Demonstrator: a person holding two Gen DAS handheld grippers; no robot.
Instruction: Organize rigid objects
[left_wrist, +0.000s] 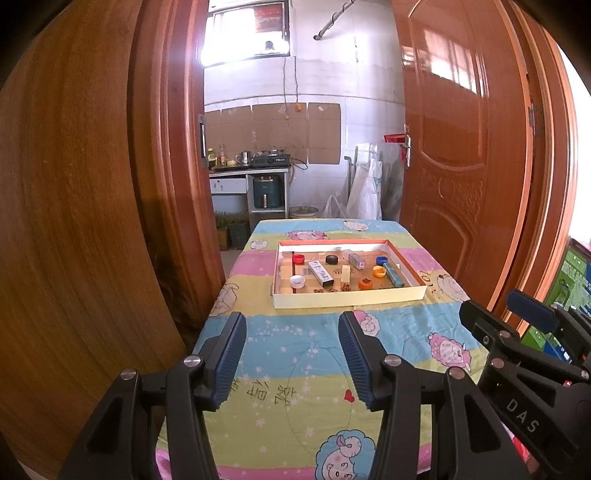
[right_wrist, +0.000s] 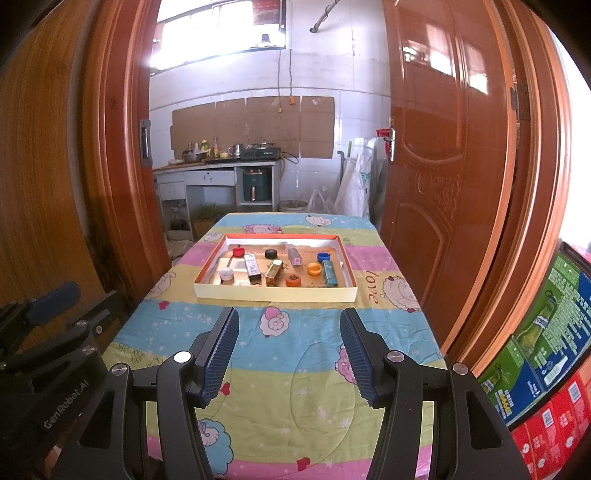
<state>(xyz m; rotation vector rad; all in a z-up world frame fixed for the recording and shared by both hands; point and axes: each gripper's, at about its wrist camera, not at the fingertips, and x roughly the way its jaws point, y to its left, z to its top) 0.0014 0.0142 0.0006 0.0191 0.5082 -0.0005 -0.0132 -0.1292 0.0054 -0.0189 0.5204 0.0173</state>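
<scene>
shallow tray (right_wrist: 275, 293) holds the caps and small boxes, mid-table (right_wrist: 325, 373). left gripper (left_wrist: 291, 354) and right gripper (right_wrist: 290, 354) wait short of the tray, jaws apart and empty (advance one at a time).

Near strip: we see bare quilted cloth on the desk (right_wrist: 288, 369) between our tongs and the shallow box (right_wrist: 275, 293), nothing on it.
Box wall: the low front rim stands in our way; we must pass above it.
Inside box: caps and small cartons lie close together, with narrow gaps.
Sides: the open door (right_wrist: 436, 166) crowds the desk's right edge, wooden panel (left_wrist: 74, 221) the left.
</scene>
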